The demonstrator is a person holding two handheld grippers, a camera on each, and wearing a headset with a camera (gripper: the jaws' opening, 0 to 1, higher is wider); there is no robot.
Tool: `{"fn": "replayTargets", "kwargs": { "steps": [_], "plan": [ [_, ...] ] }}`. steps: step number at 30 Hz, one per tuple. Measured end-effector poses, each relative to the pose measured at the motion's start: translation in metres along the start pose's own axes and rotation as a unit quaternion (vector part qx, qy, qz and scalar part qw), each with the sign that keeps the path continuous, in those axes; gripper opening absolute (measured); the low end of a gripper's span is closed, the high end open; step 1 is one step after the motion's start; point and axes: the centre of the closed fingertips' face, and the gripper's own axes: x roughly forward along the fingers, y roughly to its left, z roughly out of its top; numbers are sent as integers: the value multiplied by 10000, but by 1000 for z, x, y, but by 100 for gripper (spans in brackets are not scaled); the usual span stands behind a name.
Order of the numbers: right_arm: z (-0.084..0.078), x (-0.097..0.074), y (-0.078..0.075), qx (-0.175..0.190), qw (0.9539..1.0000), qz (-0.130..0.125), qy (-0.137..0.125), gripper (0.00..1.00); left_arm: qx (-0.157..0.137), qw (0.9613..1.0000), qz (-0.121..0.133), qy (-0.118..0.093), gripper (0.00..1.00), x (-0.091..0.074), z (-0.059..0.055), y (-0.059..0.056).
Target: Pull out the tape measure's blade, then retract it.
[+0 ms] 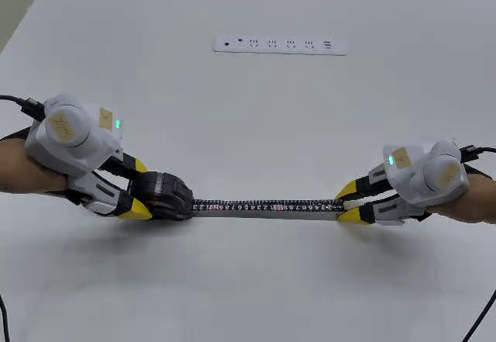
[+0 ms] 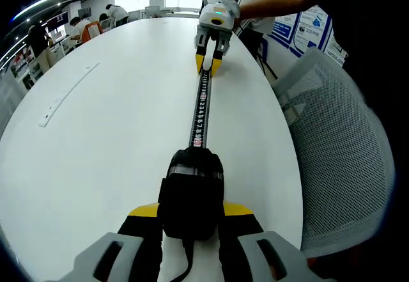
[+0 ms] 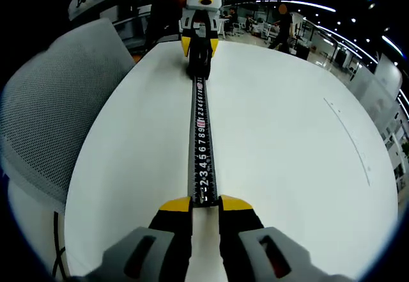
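A black tape measure case (image 1: 164,195) rests on the white table, held between the yellow-tipped fingers of my left gripper (image 1: 141,188), which is shut on it. In the left gripper view the case (image 2: 192,189) fills the space between the jaws. The black blade (image 1: 267,205) with white numbers is drawn out to the right along the table. My right gripper (image 1: 349,202) is shut on the blade's end. In the right gripper view the blade (image 3: 202,144) runs away from my right gripper (image 3: 205,203) to the case (image 3: 199,57) and the left gripper (image 3: 196,43).
A white power strip (image 1: 280,44) lies flat at the far side of the table. A mesh chair (image 2: 339,148) stands by the table's near edge. Cables trail from both grippers. Other people sit at desks in the background.
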Motion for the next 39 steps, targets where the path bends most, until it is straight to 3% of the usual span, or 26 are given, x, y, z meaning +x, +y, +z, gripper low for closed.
{"fn": "replayTargets", "kwargs": {
  "steps": [15,25,39],
  "plan": [
    [-3,-1,0,-149,9998,-15,94,15,-33,10000,28,-5,31,1,1,1],
    [-4,-6,1,-135,9998,-124,116,19,-251,9994,176,-187,32,0,2,1],
    [-11,-10,2,-25,9995,-268,159,25,-501,9971,428,-373,38,-12,-7,-2]
  ]
}}
